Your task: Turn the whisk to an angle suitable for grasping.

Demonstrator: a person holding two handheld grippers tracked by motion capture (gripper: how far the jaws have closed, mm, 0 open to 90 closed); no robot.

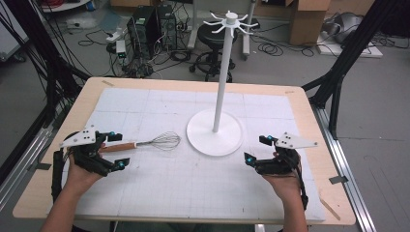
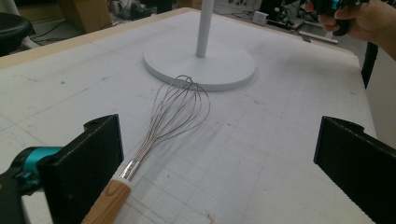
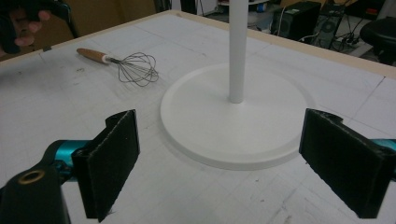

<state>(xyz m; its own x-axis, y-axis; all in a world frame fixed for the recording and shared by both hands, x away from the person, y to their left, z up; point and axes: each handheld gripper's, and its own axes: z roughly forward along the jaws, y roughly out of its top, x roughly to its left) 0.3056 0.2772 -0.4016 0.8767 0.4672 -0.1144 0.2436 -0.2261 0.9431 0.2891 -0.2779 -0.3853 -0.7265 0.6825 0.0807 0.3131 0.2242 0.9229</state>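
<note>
A wire whisk [image 1: 152, 143] with a wooden handle lies flat on the white mat, its wire head pointing toward the stand. The white stand [image 1: 223, 82] rises from a round base [image 1: 203, 137] at the table's middle, with hooks at its top. My left gripper [image 1: 120, 150] is open at the handle end; in the left gripper view the whisk [image 2: 177, 109] runs ahead from beside one jaw of the gripper [image 2: 219, 168]. My right gripper [image 1: 256, 149] is open just right of the base, holding nothing. In the right gripper view the gripper [image 3: 219, 163] faces the base [image 3: 261, 121], with the whisk [image 3: 133, 67] beyond.
A white grid mat [image 1: 193, 183] covers the wooden table [image 1: 309, 111]. On the floor beyond the far edge stand a black stool [image 1: 212, 36], computer towers [image 1: 145, 26], cables and cardboard boxes [image 1: 309, 19]. Black frame legs [image 1: 338, 72] flank the table.
</note>
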